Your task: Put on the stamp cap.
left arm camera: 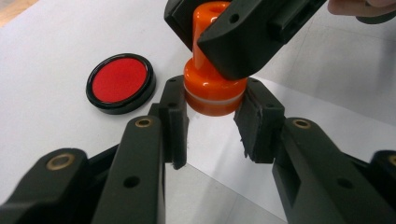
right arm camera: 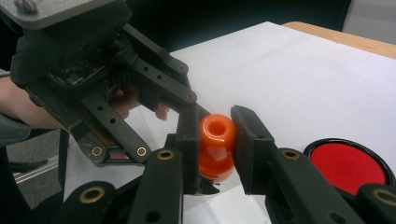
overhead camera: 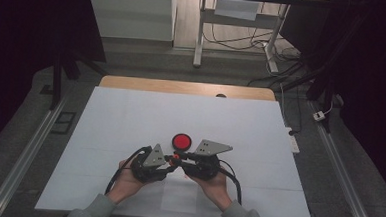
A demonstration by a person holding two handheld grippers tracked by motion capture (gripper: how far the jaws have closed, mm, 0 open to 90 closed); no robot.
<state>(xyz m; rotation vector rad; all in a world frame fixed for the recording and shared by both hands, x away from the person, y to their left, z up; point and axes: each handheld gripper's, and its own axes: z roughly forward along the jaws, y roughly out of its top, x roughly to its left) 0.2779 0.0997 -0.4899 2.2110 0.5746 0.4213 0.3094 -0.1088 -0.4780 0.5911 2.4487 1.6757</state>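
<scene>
An orange stamp with a round knob handle is held just above the white table cover, gripped from both sides. My left gripper is shut on its wide base, one pad on each side. My right gripper is shut on the narrower handle, whose hollow top faces its camera. A round red ink pad in a black rim lies on the table just beyond the two grippers.
A white sheet covers the table, and a wooden edge shows at the far side. Metal rails run along both sides on the floor. A desk frame and cables lie beyond the table.
</scene>
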